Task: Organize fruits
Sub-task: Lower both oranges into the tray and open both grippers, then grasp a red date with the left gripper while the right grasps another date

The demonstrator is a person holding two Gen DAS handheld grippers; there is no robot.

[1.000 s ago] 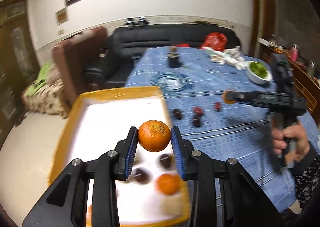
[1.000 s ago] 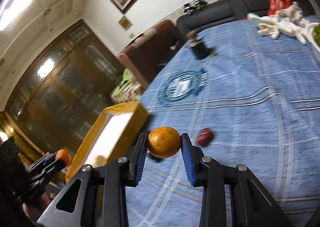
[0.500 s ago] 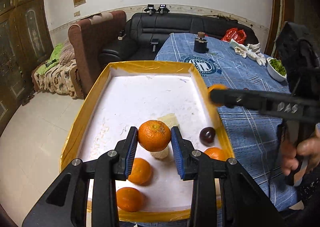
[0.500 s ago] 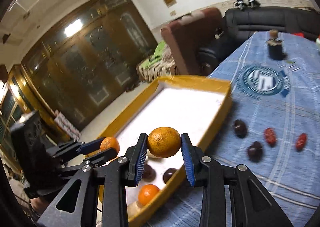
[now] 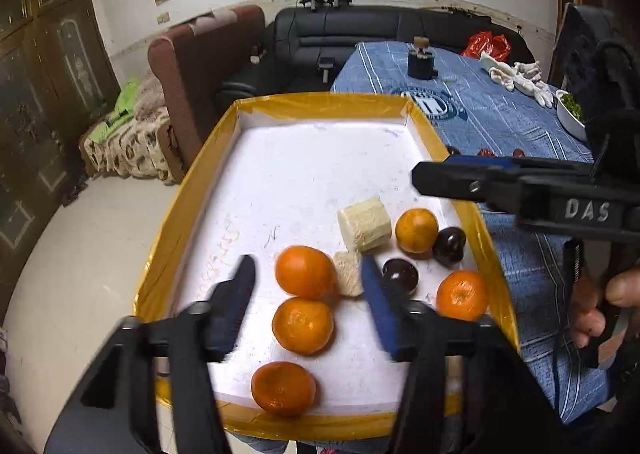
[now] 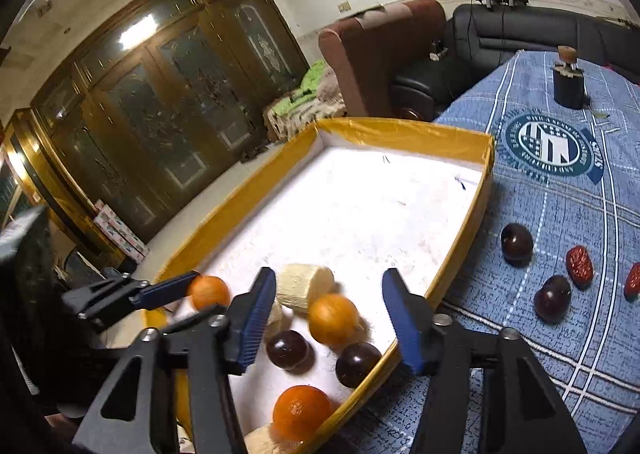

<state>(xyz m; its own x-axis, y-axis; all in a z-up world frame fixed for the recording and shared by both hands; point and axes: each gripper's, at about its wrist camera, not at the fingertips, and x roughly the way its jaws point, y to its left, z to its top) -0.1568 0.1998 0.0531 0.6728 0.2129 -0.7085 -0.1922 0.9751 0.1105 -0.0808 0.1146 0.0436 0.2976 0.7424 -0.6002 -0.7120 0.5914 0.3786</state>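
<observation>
Fruits: 5 oranges (image 5: 304, 272) already in yellow-rimmed tray (image 5: 320, 102), with 2 dark plums (image 5: 400, 275) and pale cut pieces (image 5: 364, 223). More plums (image 6: 517, 243) and red dates (image 6: 579, 265) lie on worktop (image 6: 560, 194) beside tray. Left tongs (image 5: 308, 294) opening, orange between pads, not pressed. Right tongs (image 6: 326, 318) opening over another orange. Plums probably smooth, roll easily; take across middle, gentle. Dates small, light. Tray rim stands in way.
</observation>
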